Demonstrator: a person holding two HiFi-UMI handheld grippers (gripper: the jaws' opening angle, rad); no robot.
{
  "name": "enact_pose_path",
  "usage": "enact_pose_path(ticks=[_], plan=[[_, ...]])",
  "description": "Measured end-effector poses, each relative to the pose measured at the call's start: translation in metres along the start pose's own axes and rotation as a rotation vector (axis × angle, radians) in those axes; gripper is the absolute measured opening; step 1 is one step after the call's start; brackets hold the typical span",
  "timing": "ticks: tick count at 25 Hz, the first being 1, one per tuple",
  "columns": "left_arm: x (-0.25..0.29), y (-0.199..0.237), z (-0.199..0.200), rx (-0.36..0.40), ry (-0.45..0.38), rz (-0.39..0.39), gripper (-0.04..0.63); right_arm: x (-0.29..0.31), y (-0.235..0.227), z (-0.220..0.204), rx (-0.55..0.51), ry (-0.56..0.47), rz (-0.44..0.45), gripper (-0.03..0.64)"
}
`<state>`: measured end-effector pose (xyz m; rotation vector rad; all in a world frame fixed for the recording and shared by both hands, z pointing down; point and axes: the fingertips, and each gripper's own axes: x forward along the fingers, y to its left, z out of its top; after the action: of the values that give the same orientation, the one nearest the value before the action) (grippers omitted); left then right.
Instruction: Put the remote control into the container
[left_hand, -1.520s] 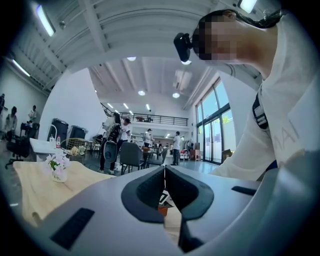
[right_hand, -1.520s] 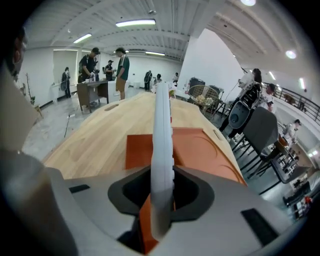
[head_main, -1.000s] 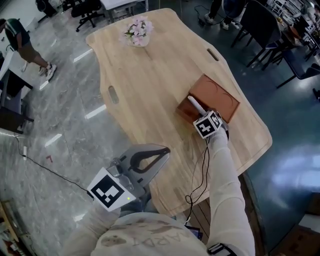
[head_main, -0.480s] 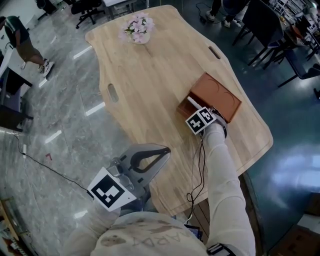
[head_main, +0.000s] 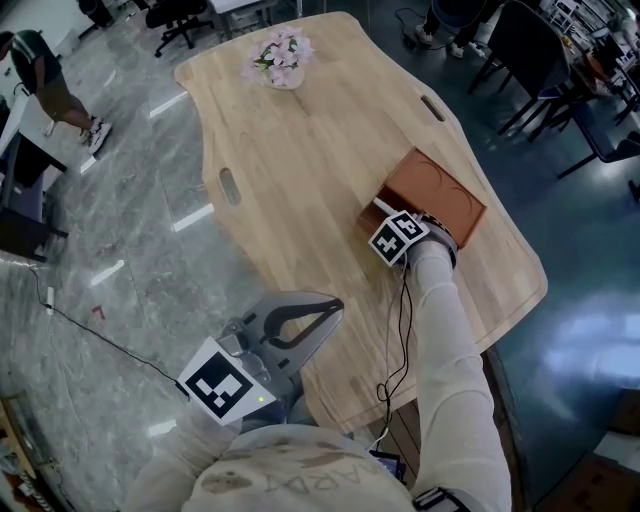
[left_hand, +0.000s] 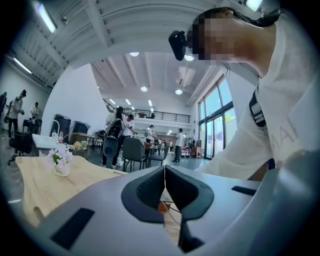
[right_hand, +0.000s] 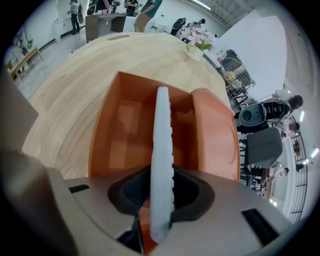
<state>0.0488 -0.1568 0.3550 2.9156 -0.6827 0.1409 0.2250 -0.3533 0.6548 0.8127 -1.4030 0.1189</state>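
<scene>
Remote control (head_main: 384, 208), head view: a white sliver pokes from under the right gripper (head_main: 398, 232) at the orange container (head_main: 440, 195); how deep it sits is hard to judge. The left gripper (head_main: 330, 303) hangs well apart.

Left gripper view: jaws together, empty.

Right gripper view: jaws clamped on the remote, edge-on over the open compartment, not yet released.

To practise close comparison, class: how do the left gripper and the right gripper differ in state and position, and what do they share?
The right gripper is closed on the white remote control, held edge-on; the left gripper is shut with nothing between its jaws. The right gripper reaches over the orange container on the table; the left gripper hangs close to the person's body. Both are the same grey two-jaw design.
</scene>
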Motion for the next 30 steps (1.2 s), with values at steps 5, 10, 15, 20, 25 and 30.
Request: enact_pose_path(ticks=[5, 10, 15, 20, 25, 30], plan=[[-0.002, 0.001, 0.001, -0.006, -0.007, 0.006, 0.013, 0.000, 0.002, -0.002, -0.016, 0.011, 0.037, 0.107], [-0.002, 0.002, 0.001, -0.004, -0.010, 0.011, 0.014, -0.001, 0.008, -0.007, -0.011, 0.014, 0.105, 0.110], [-0.003, 0.000, 0.001, -0.007, -0.012, 0.012, 0.014, -0.004, 0.012, -0.013, -0.013, 0.009, 0.137, 0.112], [-0.002, 0.000, 0.002, -0.002, -0.012, 0.009, 0.014, -0.005, 0.013, -0.016, 0.013, -0.009, 0.165, 0.123], [-0.003, -0.002, 0.001, -0.012, -0.009, 0.010, 0.014, -0.013, 0.018, -0.015, 0.034, -0.046, 0.223, 0.135], [-0.001, -0.004, 0.003, -0.003, -0.013, 0.002, 0.014, -0.023, 0.017, -0.010, 0.031, -0.099, 0.217, 0.115]])
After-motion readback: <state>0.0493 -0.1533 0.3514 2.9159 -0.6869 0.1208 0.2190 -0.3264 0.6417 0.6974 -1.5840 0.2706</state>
